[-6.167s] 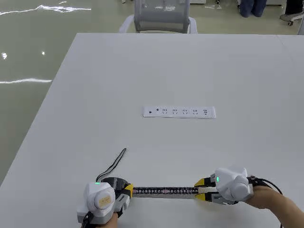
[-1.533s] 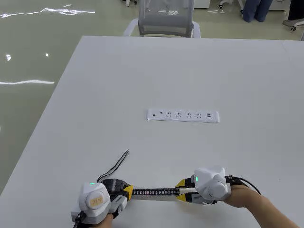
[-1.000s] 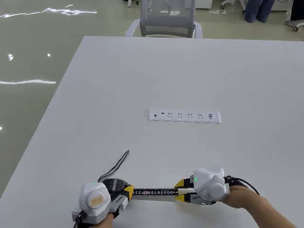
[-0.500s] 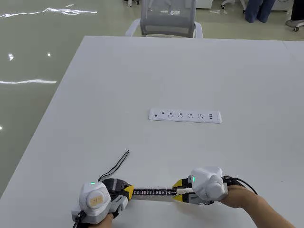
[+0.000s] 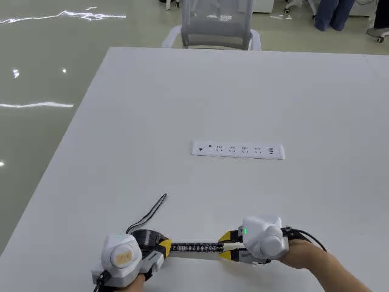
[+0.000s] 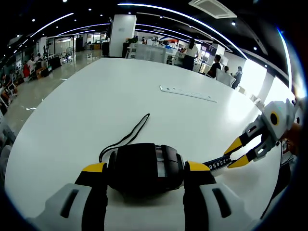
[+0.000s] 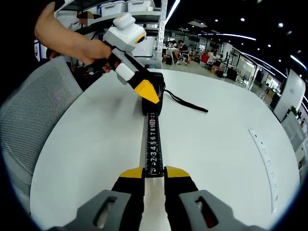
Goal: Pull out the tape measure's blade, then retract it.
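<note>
Clamping the tape measure [image 6: 144, 161] between my left gripper [image 6: 145, 172] fingers [image 6: 94, 169] steadies it on the bench [image 5: 213, 91], so my right gripper [image 7: 154, 172], fingers [image 7: 131, 174] pinched on the blade [image 7: 152, 139], can steer it.

White table [image 5: 243, 97], grey chair [image 5: 216, 21], glossy floor [image 5: 42, 61]

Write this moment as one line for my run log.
left gripper: shut on tape measure case | right gripper: shut on blade | blade: partly out, straight between both grippers
</note>
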